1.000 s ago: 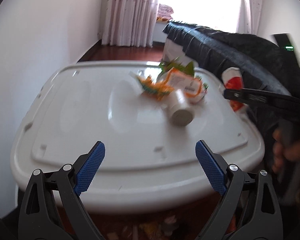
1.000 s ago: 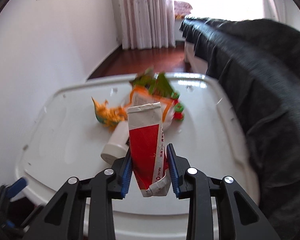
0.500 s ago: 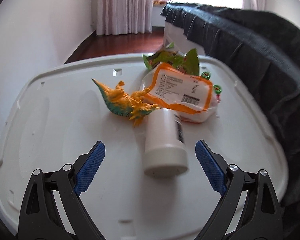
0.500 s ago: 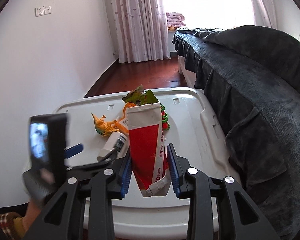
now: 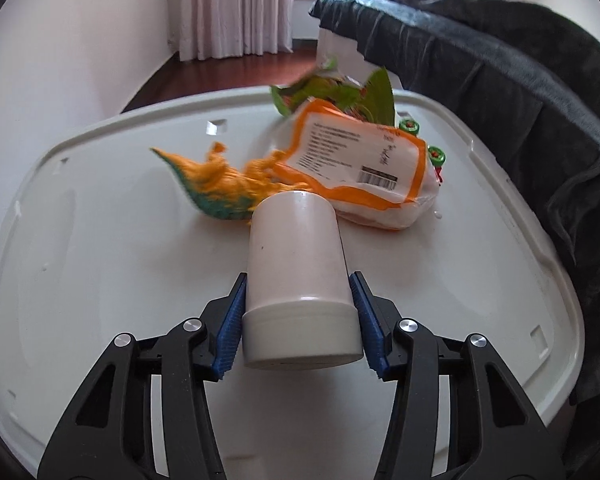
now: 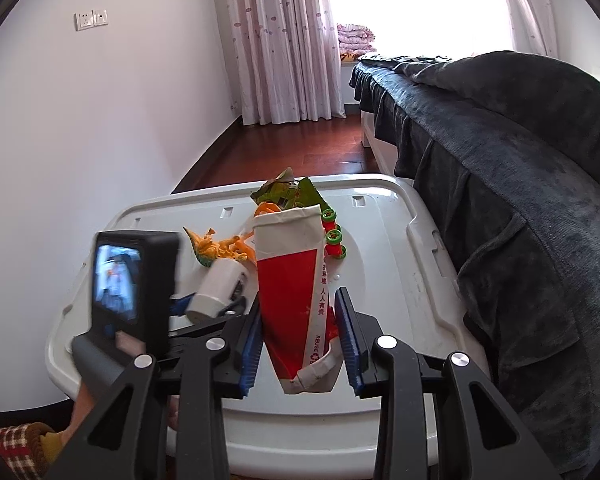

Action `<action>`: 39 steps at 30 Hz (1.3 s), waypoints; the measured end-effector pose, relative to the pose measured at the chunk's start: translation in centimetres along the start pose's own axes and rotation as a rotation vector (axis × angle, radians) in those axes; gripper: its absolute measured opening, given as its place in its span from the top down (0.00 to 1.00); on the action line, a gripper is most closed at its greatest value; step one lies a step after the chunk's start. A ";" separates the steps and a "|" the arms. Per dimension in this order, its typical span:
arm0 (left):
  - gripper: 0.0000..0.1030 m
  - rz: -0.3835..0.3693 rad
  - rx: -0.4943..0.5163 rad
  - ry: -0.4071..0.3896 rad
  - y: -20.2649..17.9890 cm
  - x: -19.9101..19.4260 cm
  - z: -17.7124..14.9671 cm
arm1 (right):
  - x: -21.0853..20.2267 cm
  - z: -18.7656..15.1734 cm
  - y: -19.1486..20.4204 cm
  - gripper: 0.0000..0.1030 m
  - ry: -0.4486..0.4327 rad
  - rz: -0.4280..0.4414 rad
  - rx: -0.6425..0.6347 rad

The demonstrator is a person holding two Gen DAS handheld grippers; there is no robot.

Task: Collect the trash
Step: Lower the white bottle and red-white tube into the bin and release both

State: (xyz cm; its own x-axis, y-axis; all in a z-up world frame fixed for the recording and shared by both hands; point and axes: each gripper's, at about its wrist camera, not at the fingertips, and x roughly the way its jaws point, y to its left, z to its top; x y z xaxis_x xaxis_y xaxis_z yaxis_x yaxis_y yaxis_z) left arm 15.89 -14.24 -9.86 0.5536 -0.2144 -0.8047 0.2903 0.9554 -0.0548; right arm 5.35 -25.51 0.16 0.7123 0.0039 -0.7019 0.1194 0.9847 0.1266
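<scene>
- As the left gripper (image 5: 298, 330) closes, its blue fingers (image 5: 231, 334) flank the cap end of the white bottle (image 5: 298, 276), which lies on its side on the white lid (image 5: 100, 280), apparently for a firm grip.
- The right gripper (image 6: 300, 344) has its fingers clamped on a flattened red-and-white carton (image 6: 296, 296), held clear above the white lid, likely to carry it off.
- Just beyond the white bottle lie an orange toy dinosaur (image 5: 220, 184) and an orange-edged packet (image 5: 356, 164), with a green wrapper (image 5: 336, 94) behind.
- The toy dinosaur touches the bottle's far end and could get dragged.
</scene>
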 end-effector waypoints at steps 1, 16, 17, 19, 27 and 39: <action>0.52 0.003 0.002 -0.008 0.2 -0.4 -0.1 | 0.1 0.0 0.0 0.67 0.001 0.001 0.000; 0.52 0.075 -0.033 -0.095 6.5 -12.8 -8.5 | -1.8 -3.2 4.8 0.67 0.018 0.065 -0.079; 0.52 0.074 -0.052 -0.088 7.1 -13.7 -9.8 | -2.3 -4.6 5.6 0.67 0.031 0.082 -0.083; 0.52 0.082 -0.079 -0.077 8.1 -15.0 -11.9 | -2.7 -6.8 6.9 0.67 0.066 0.105 -0.098; 0.52 0.117 -0.145 0.017 10.4 -16.2 -20.2 | -2.6 -17.9 11.8 0.67 0.271 0.148 -0.181; 0.46 0.117 -0.204 0.060 11.2 -15.3 -22.8 | -1.9 -22.0 12.7 0.41 0.332 0.069 -0.243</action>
State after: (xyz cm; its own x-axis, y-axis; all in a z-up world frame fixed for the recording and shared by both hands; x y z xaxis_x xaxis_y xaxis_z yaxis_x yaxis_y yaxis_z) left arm -7.11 4.36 -11.67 0.5256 -0.0928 -0.8457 0.0599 0.9956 -0.0721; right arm -9.72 -9.14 -12.27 0.4466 0.0881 -0.8904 -0.1162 0.9924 0.0400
